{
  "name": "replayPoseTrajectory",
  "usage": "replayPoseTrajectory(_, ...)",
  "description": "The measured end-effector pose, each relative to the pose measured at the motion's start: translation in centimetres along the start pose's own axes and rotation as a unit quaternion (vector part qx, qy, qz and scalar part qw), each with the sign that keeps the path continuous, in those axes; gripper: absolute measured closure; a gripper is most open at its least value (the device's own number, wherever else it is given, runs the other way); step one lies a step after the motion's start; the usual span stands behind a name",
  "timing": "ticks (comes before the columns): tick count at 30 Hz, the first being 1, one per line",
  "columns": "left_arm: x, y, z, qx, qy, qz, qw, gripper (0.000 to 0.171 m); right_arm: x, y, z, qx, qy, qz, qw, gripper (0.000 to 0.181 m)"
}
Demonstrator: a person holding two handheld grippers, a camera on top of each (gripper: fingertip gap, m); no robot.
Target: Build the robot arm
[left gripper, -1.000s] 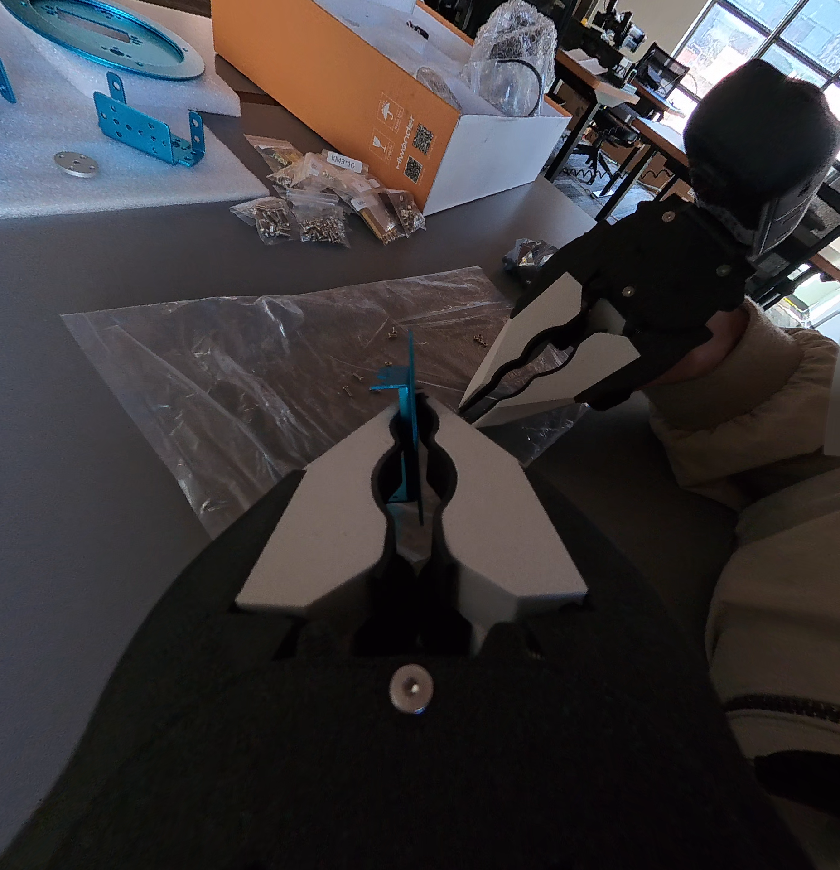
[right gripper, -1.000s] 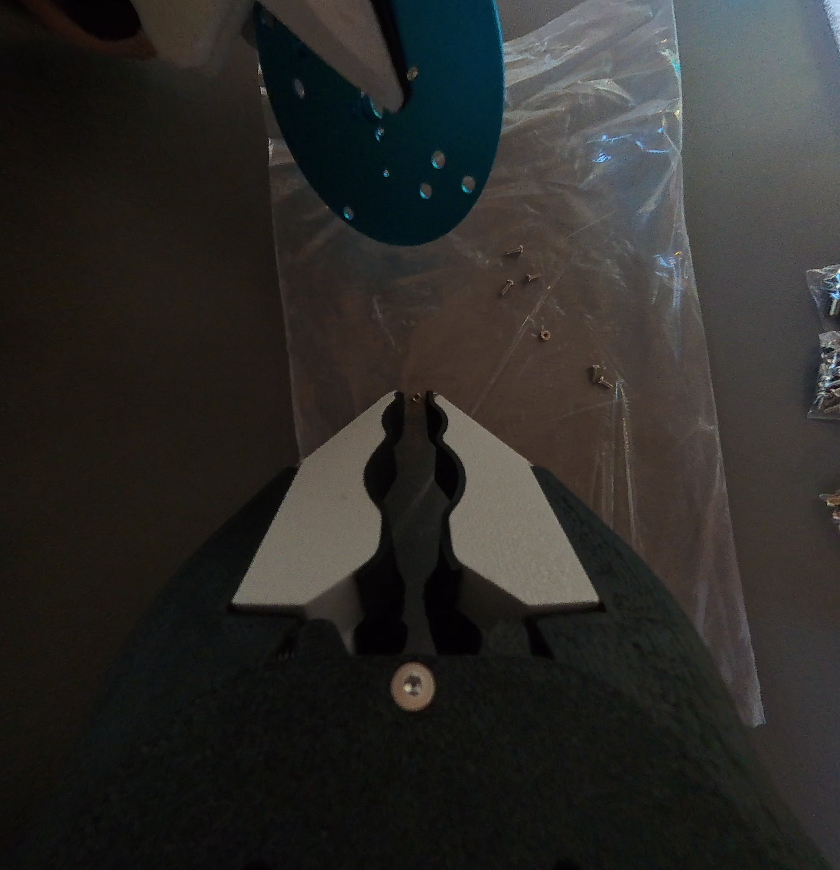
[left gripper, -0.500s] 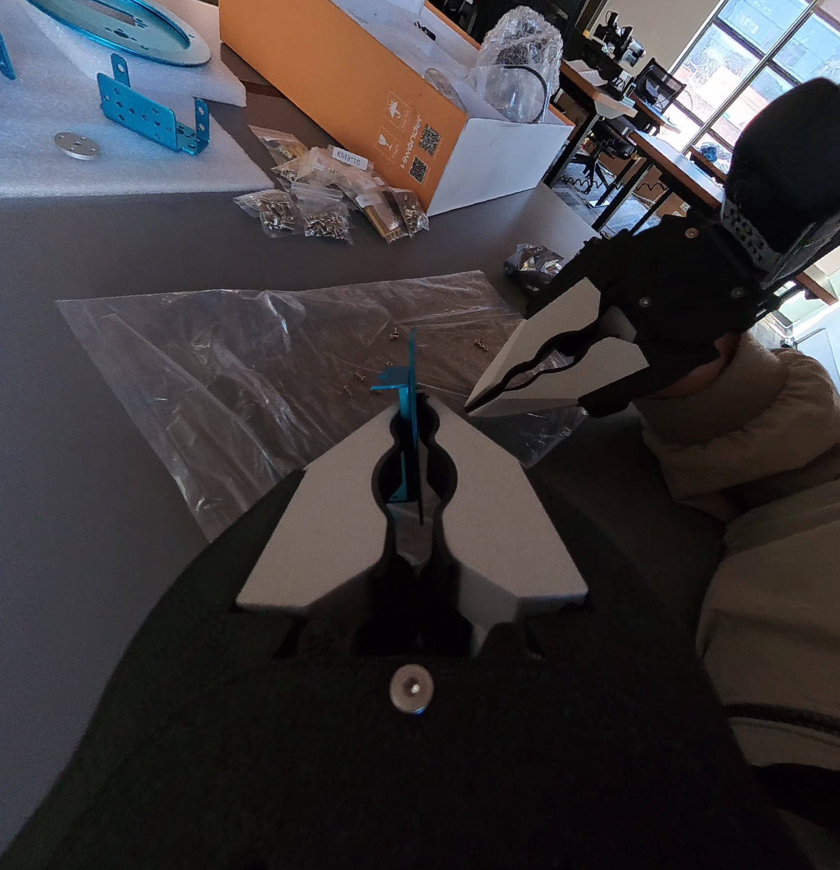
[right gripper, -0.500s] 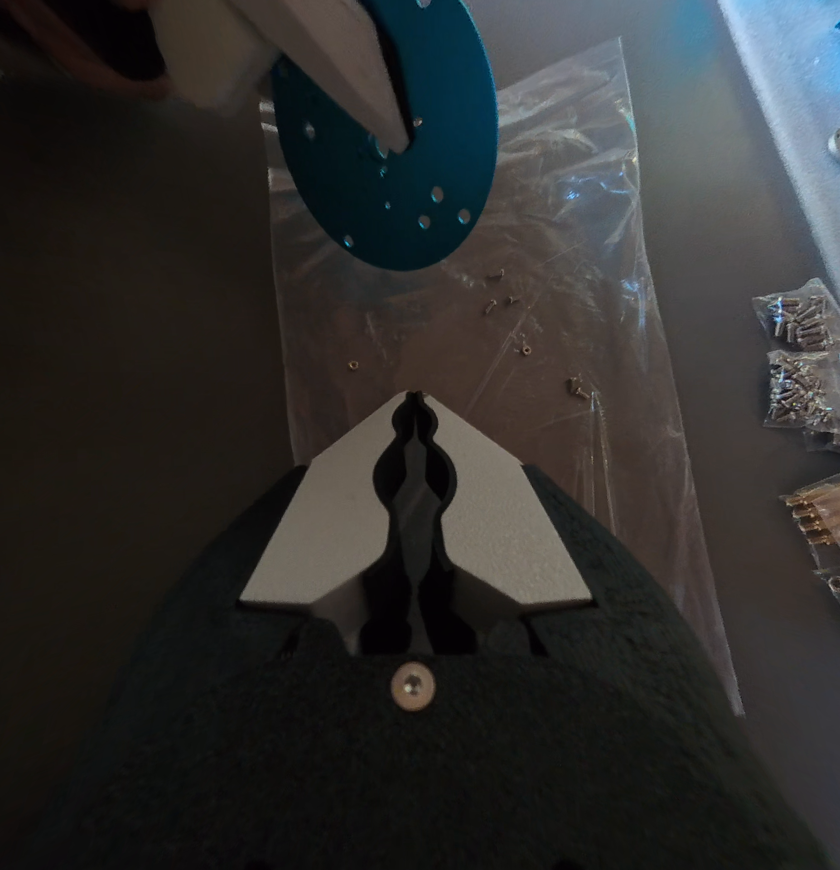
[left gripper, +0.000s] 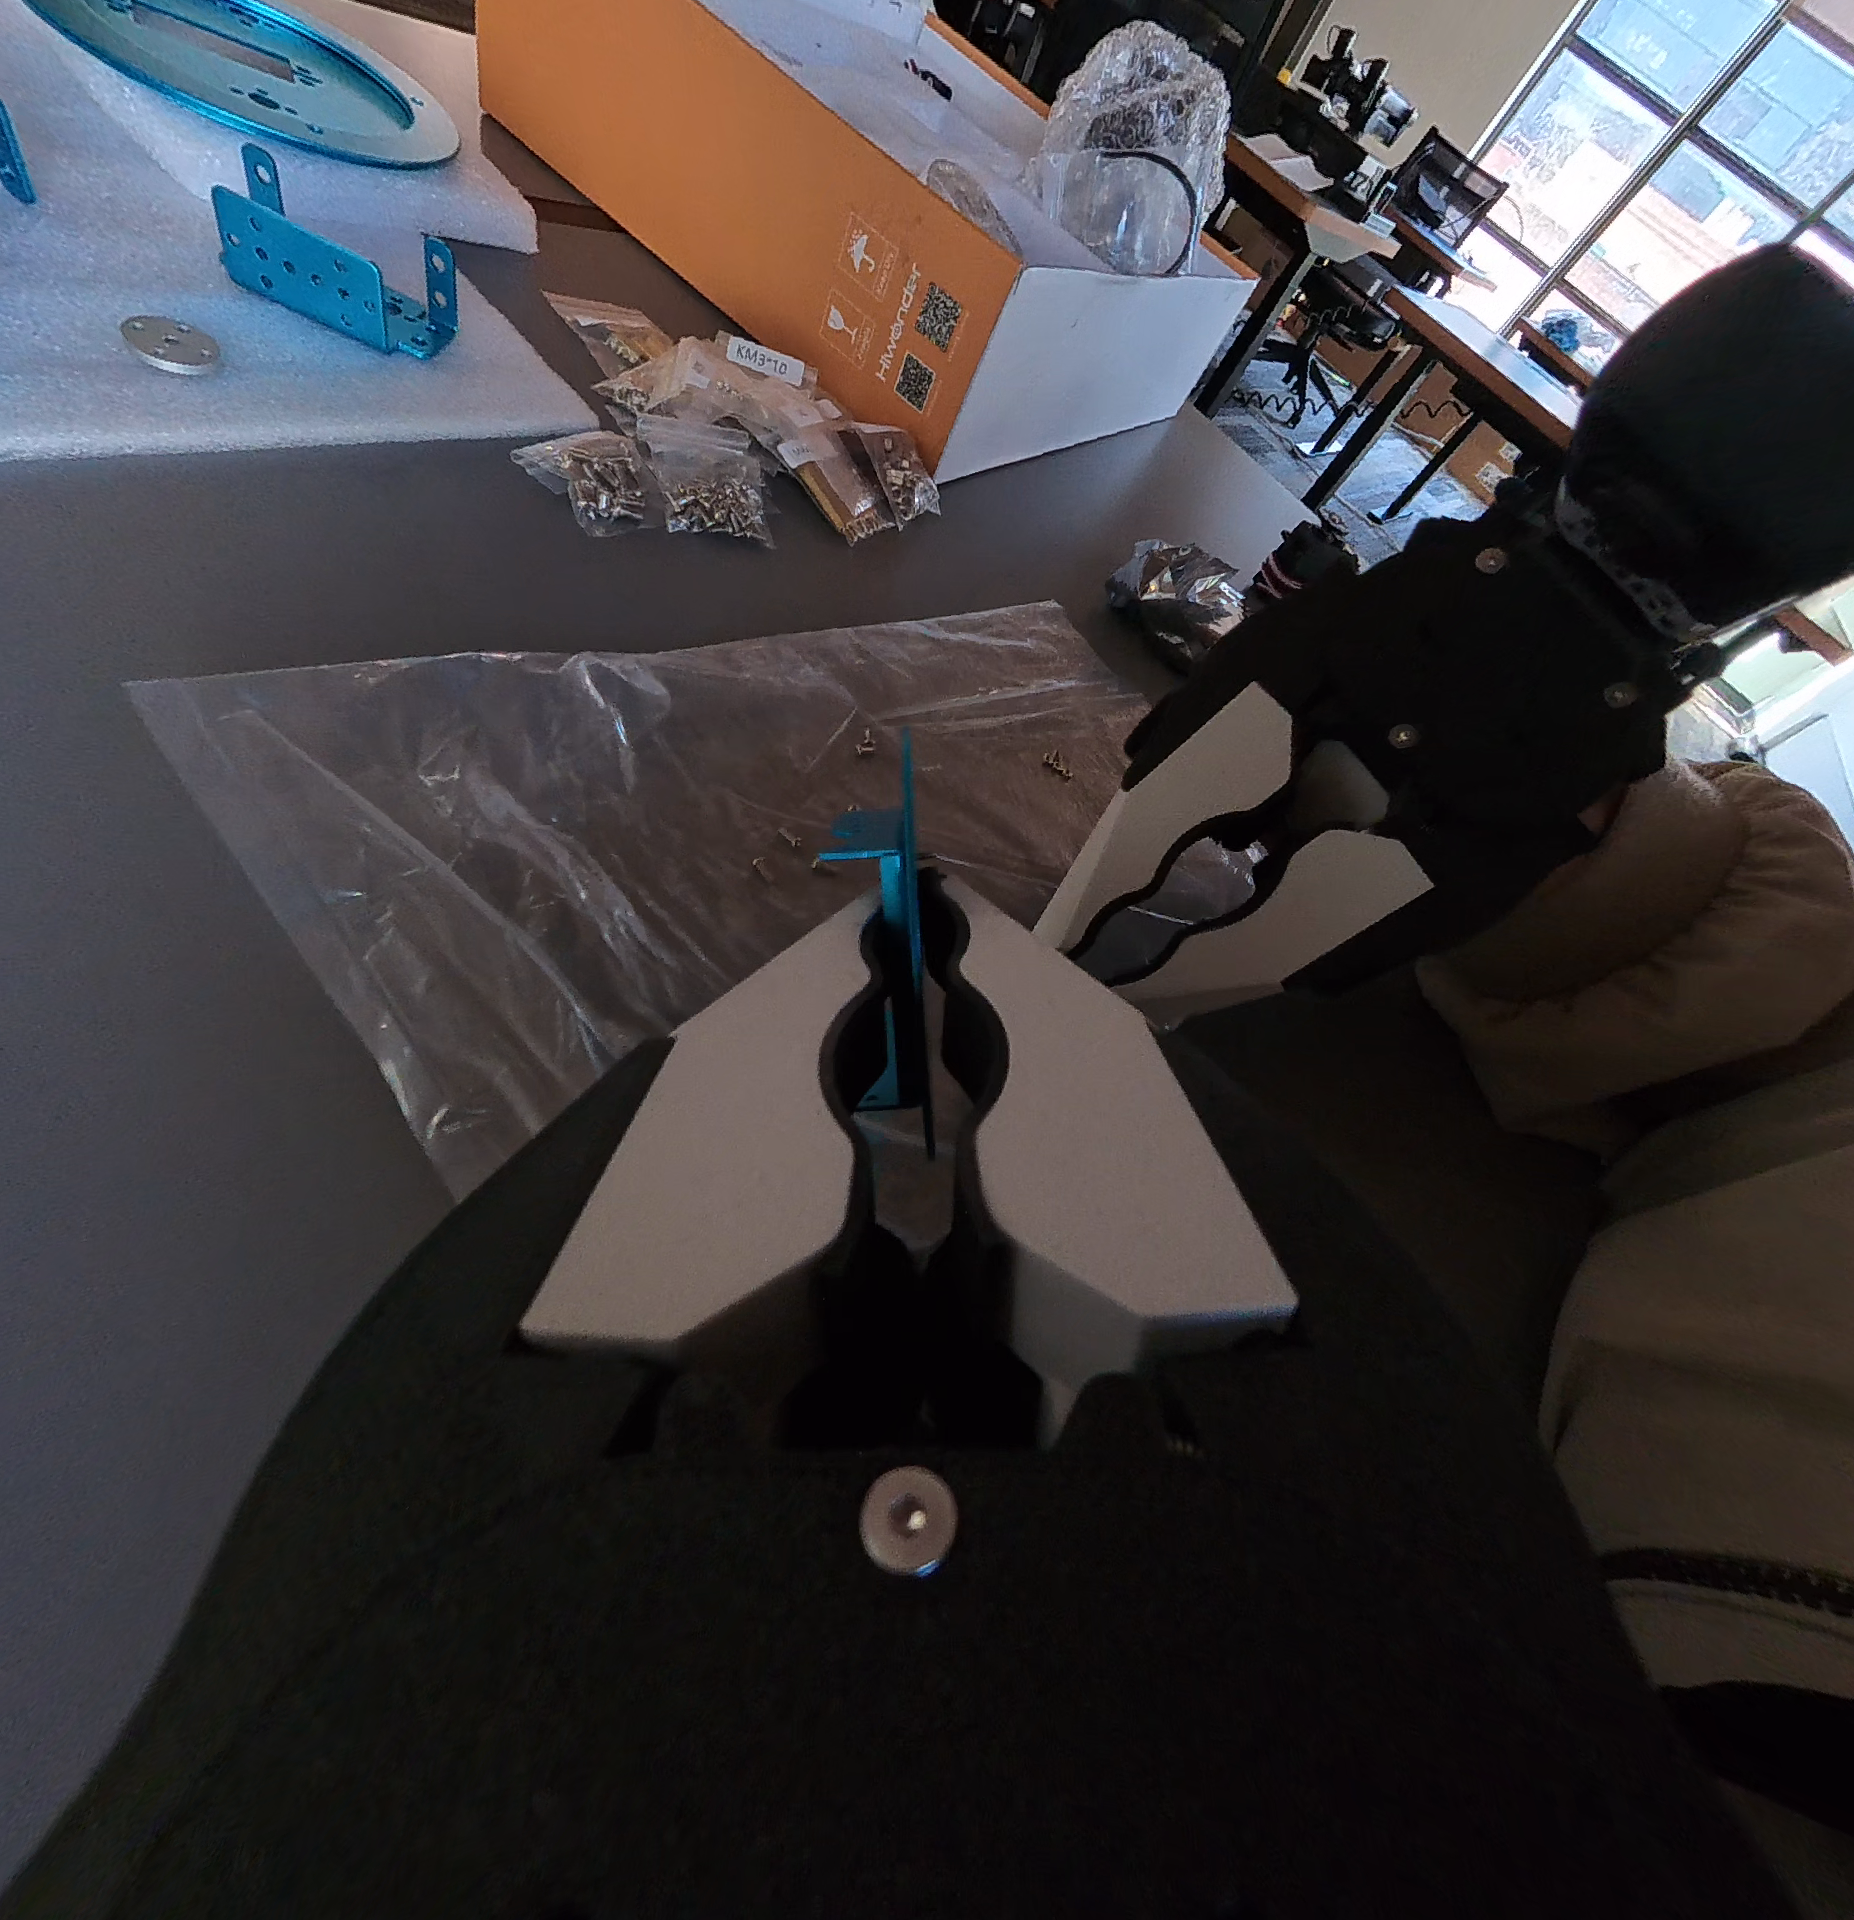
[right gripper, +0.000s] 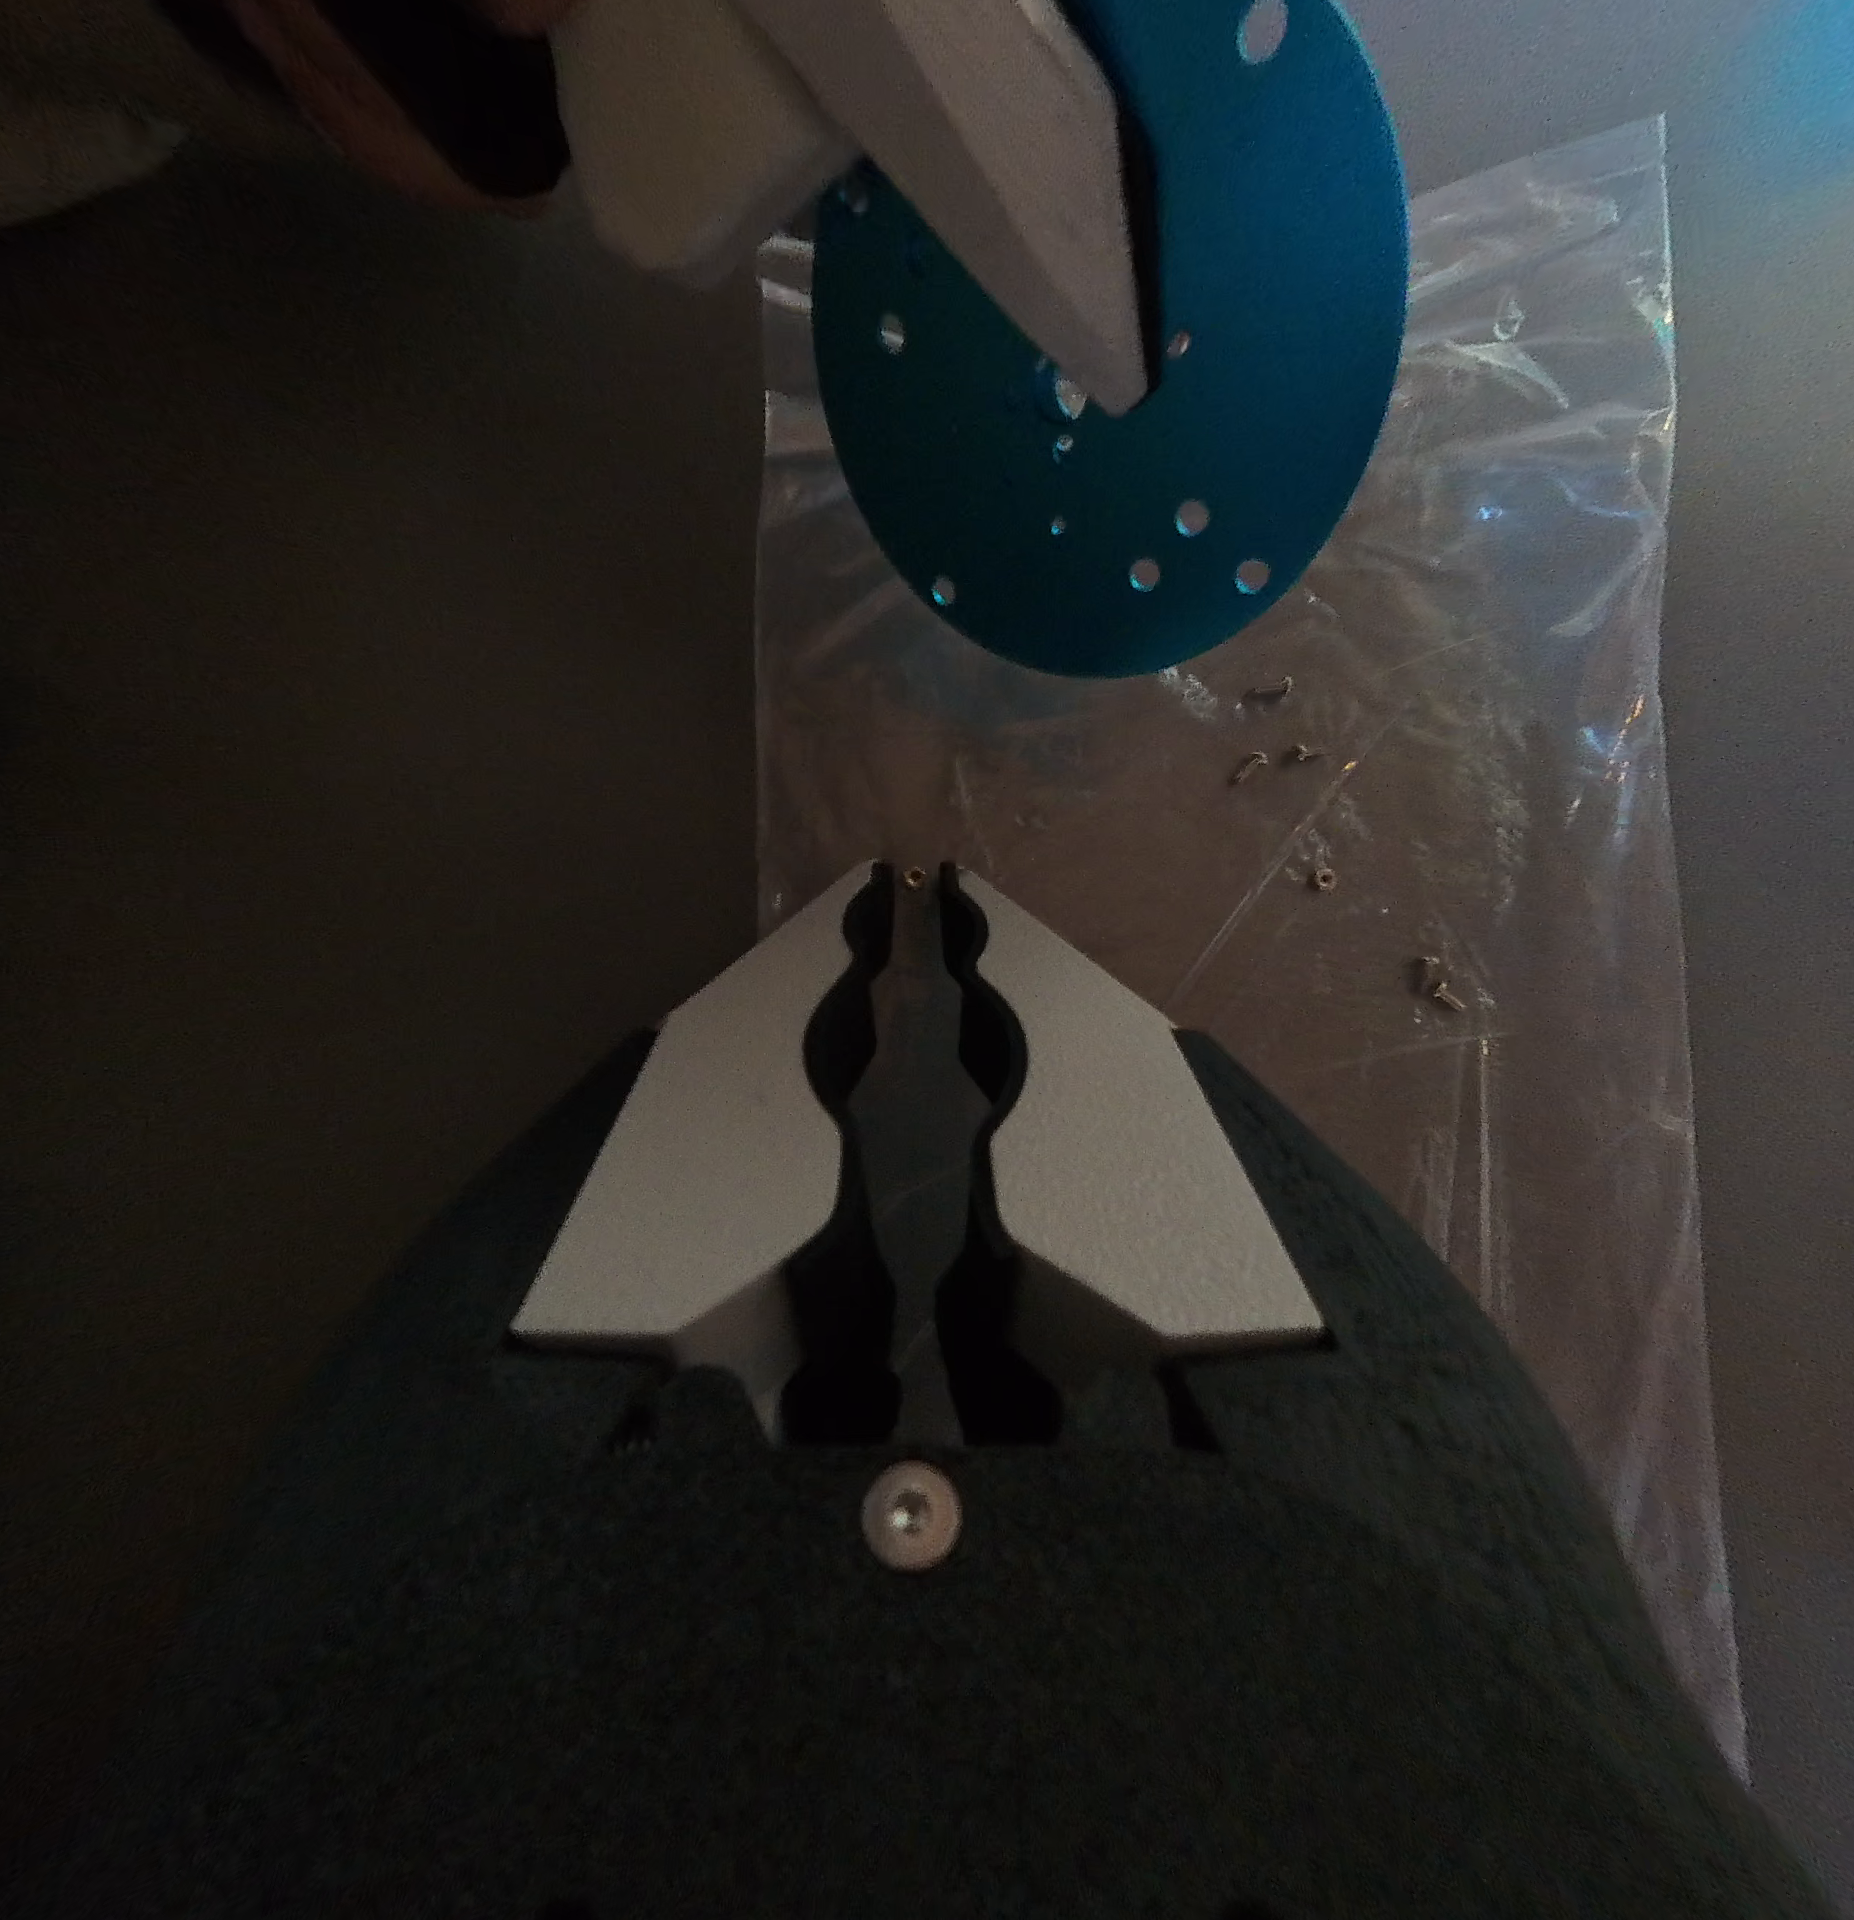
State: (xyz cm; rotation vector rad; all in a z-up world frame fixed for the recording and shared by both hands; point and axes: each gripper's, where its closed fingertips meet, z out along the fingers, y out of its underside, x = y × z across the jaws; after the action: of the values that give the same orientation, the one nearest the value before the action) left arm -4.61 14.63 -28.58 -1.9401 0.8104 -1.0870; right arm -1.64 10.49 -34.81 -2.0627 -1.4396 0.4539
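Left wrist view: the left tool [left gripper: 907,904] is clenched on a blue perforated disc [left gripper: 907,935], seen edge-on between its fingers and held above a clear plastic bag [left gripper: 549,821] that lies flat on the grey table [left gripper: 175,1039]. In the right wrist view the same disc [right gripper: 1099,488] shows its round face, raised off the bag. The right tool [right gripper: 912,878] has its fingers slightly parted, and a tiny brass screw [right gripper: 914,876] sits in the gap at the tips; whether they pinch it or only frame it on the bag, I cannot tell. More loose screws [right gripper: 1318,831] lie scattered on the plastic to the right of that tool. No screw is seen in any of the disc's holes. Further back stand an orange box [left gripper: 777,239], small packets of fasteners [left gripper: 715,457] and a blue bracket [left gripper: 331,275] on white foam.
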Motion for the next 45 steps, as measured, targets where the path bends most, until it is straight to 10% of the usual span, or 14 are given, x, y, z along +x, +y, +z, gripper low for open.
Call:
replayPoseTrajectory(13,-0.2,-0.1,-0.1,0.002,-0.002,-0.004,1.000,0.171,0.0,-0.1,0.1,-0.032,0.025,-0.030,0.999,0.179)
replayPoseTrajectory(27,0.6,-0.1,0.1,0.006,0.081,-0.131,0.988,0.171,2.7,-5.6,-4.0,0.169,0.103,-0.022,0.980,0.179)
replayPoseTrajectory(45,1.7,-0.5,-0.2,0.013,0.125,-0.152,0.980,0.170,2.6,-7.9,-3.3,0.171,0.072,-0.070,0.980,0.180)
